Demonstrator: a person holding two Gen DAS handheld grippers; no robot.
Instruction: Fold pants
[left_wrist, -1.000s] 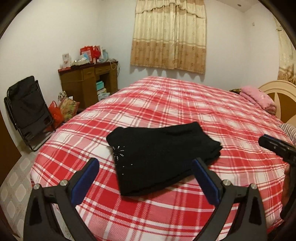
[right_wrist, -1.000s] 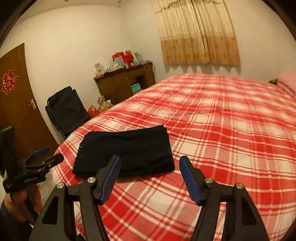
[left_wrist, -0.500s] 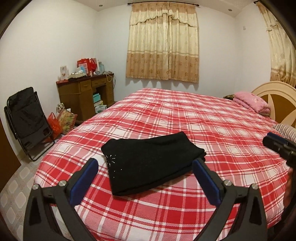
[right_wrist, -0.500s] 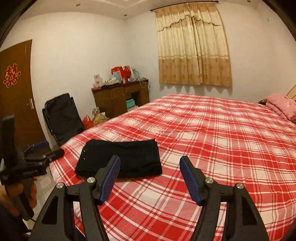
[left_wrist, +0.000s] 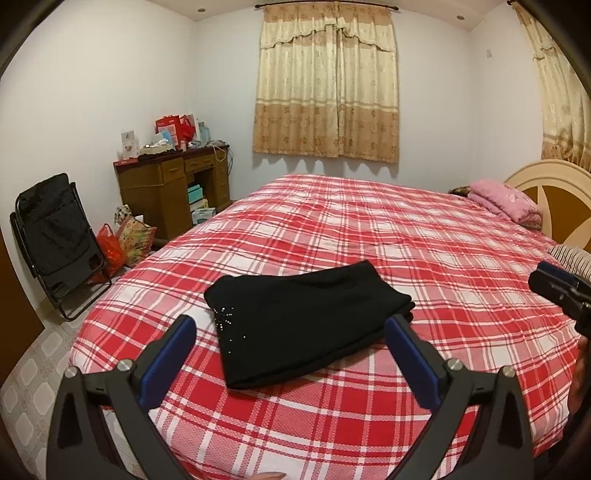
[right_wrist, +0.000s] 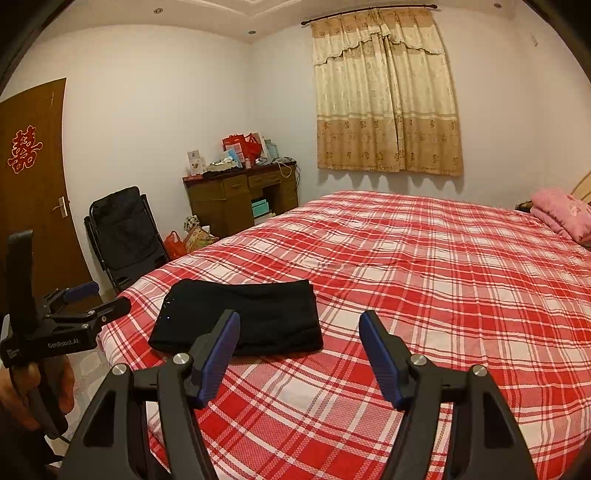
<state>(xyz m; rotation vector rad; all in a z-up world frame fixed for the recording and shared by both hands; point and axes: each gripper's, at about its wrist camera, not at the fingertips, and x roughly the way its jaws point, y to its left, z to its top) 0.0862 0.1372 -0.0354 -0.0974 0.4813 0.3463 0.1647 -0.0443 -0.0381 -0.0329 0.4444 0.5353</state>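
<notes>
Black pants (left_wrist: 303, 317) lie folded into a compact rectangle near the foot corner of the bed, with small sparkly studs on the near left part. They also show in the right wrist view (right_wrist: 240, 317). My left gripper (left_wrist: 290, 328) is open and empty, held back above the bed's near edge, apart from the pants. My right gripper (right_wrist: 299, 325) is open and empty, to the right of the pants and clear of them. The left gripper's body (right_wrist: 55, 328) shows at the left of the right wrist view.
The bed (left_wrist: 424, 236) has a red plaid cover. A pink folded blanket (left_wrist: 506, 199) lies by the headboard. A wooden desk (left_wrist: 166, 184), a black folding chair (left_wrist: 55, 236) and bags (left_wrist: 125, 240) stand on the floor to the left. A brown door (right_wrist: 33, 184) is far left.
Both grippers have pulled back and tilted up from the pants, so more of the room shows. The folded pants lie unmoved on the bed.
</notes>
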